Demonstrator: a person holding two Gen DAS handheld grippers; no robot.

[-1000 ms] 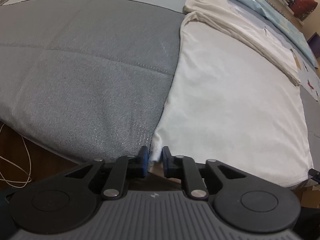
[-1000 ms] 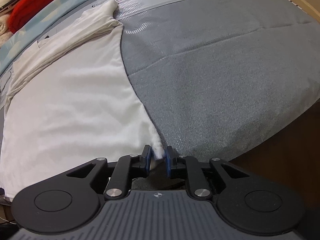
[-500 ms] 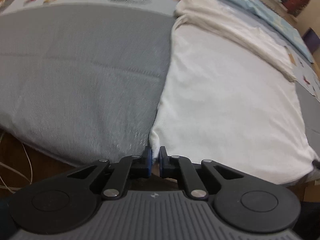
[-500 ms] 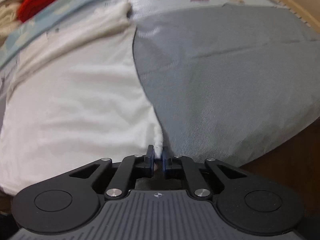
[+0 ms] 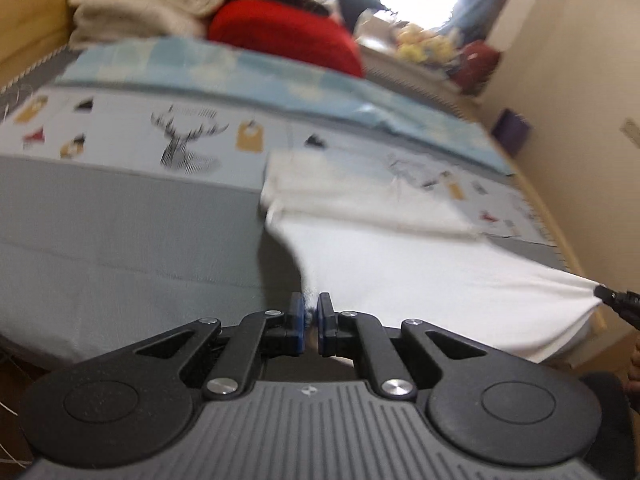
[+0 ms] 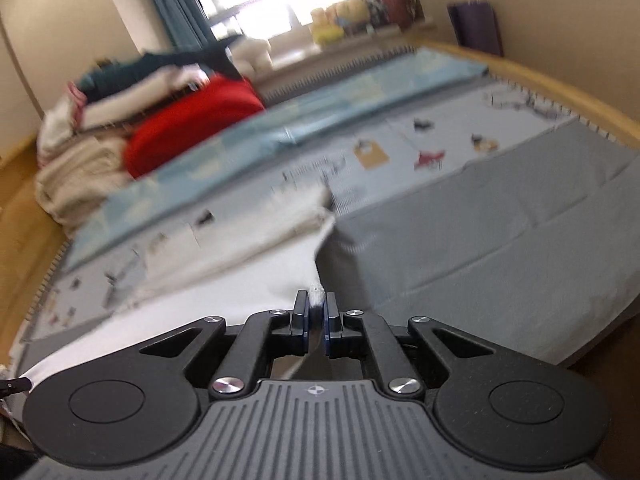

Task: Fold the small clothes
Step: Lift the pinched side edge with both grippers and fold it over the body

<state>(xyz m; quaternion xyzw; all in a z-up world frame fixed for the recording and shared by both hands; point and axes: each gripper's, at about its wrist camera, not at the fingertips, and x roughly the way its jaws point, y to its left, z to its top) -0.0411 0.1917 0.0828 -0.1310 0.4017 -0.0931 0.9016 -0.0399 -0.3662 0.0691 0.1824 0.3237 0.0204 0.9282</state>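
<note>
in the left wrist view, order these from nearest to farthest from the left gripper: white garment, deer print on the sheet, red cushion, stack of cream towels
1. White garment, pinched in the left gripper.
2. Black deer print, left of centre on the sheet.
3. Red cushion and folded cream towels, at the far end; too close to call.

Both wrist views face across the bed [image 5: 120,220].

The garment [image 5: 420,264] is stretched between the left gripper [image 5: 311,312] and the right gripper [image 6: 316,312], each near corner being pinched between closed jaws, while its far edge is left lying on the bed [image 5: 120,232]. Behind it, a folded sheet [image 5: 280,76] is laid across the bed. Farther back, on the left, a pile of folded blankets [image 5: 144,4] is stacked beside a cushion [image 5: 280,36]
</note>
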